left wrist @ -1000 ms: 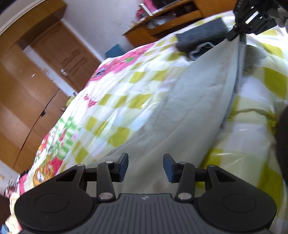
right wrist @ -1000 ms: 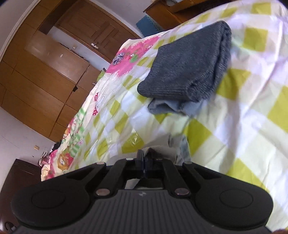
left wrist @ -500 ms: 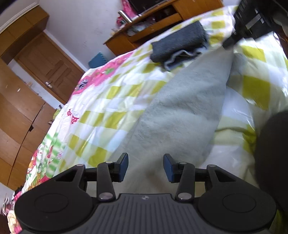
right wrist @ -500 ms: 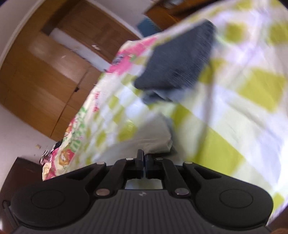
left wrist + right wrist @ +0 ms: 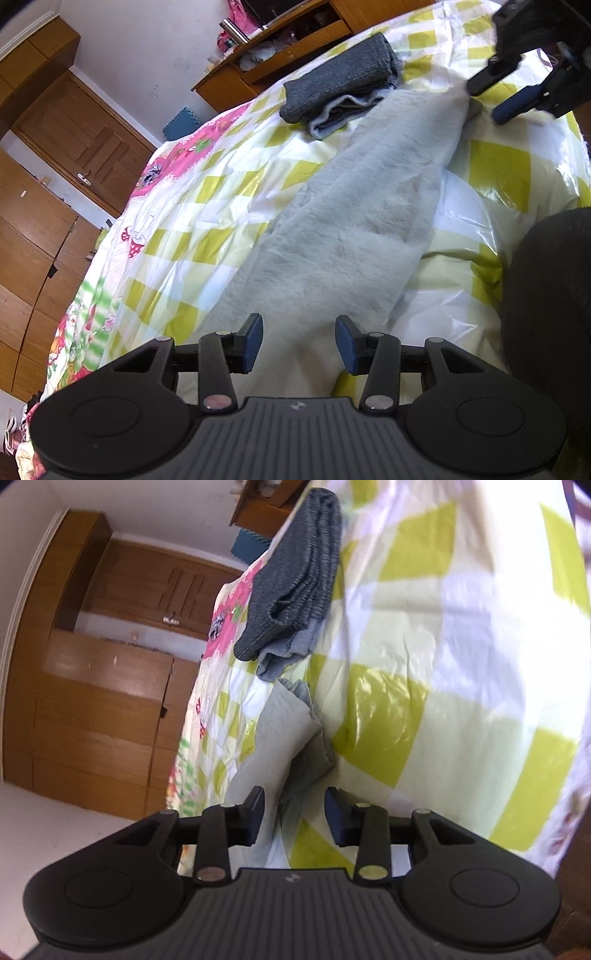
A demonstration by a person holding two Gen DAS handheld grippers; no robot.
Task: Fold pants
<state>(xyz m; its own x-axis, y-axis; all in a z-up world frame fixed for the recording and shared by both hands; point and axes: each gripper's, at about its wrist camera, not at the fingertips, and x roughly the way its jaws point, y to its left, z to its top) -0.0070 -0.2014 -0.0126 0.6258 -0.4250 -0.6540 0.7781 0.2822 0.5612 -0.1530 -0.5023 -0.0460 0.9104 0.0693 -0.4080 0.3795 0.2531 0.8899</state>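
Our left gripper [image 5: 299,341] agape above the pants [image 5: 354,221], near end hidden beneath it, our right gripper [image 5: 294,814] agape at their far corner, holding nothing, bedspread [image 5: 207,206] bare beside them

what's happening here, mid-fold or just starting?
A person with a gripper in each hand is folding light grey pants laid out long on a checked bedspread. Both grippers are open: the left gripper hovers over the near end of the pants, the right gripper sits at the far end, gripping nothing. A dark grey folded garment lies just beyond. No fold shows along the visible length.
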